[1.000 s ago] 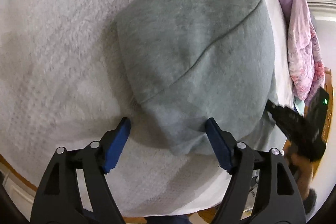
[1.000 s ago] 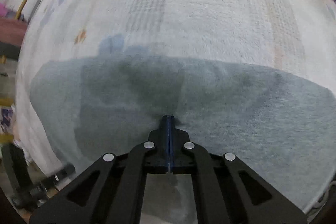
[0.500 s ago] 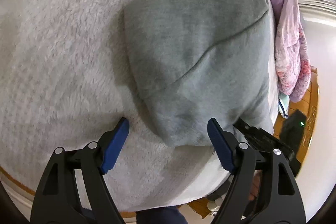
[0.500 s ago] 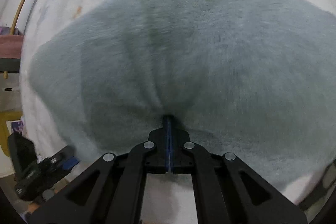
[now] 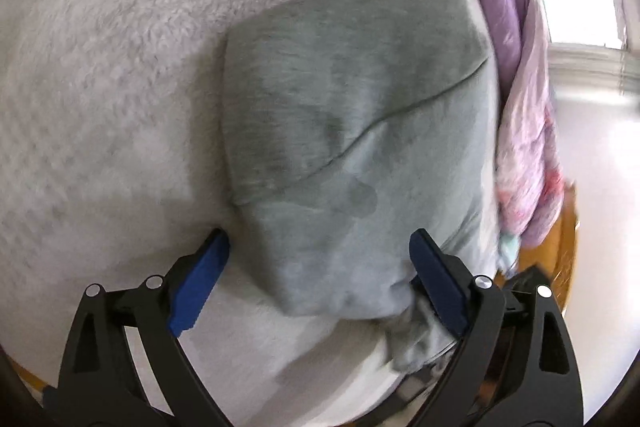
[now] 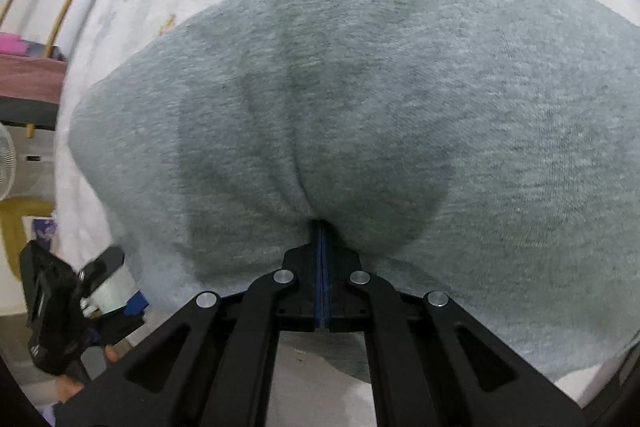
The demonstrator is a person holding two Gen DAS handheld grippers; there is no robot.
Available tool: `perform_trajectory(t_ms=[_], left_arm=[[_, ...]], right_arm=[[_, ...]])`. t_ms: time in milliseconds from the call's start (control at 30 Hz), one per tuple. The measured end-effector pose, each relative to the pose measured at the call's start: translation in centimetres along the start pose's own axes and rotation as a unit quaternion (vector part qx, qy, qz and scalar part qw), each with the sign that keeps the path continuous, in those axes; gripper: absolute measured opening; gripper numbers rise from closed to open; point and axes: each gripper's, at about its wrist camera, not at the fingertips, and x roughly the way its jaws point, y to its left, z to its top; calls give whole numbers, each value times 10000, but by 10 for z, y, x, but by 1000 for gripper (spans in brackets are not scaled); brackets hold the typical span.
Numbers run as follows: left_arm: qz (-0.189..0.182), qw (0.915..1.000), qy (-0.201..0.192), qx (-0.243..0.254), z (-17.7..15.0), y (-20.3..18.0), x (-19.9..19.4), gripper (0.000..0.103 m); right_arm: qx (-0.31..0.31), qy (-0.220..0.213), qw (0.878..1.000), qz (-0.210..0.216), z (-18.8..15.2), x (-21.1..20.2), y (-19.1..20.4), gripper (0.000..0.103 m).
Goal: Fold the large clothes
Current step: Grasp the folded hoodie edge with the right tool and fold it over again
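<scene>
Left wrist view: the left gripper [image 5: 320, 251] has just been opening; its blue pads stand wide either side of the near corner of the folded grey garment [image 5: 352, 115] on the white fleece blanket [image 5: 112, 67], not pressing it. A purple and pink quilt [image 5: 520, 107] lies far right.

Right wrist view: the right gripper [image 6: 322, 227] is clamped tight on the grey garment [image 6: 360, 99], cloth bunching at its tips. No writing is legible.
</scene>
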Motion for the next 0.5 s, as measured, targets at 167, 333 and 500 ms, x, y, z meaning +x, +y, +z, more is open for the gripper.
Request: perform_trajectory(t_ms=[167, 333, 500], left_arm=[[-103, 9993, -173, 328, -21, -15, 19, 91], [-437, 9974, -569, 76, -16, -13, 21, 91], [-804, 9932, -576, 619, -6, -21, 25, 91]], right_arm=[[-190, 40, 9995, 249, -22, -27, -20, 0], [-31, -59, 9981, 620, -17, -22, -31, 0], [331, -511, 9926, 1047, -38, -31, -57, 0]])
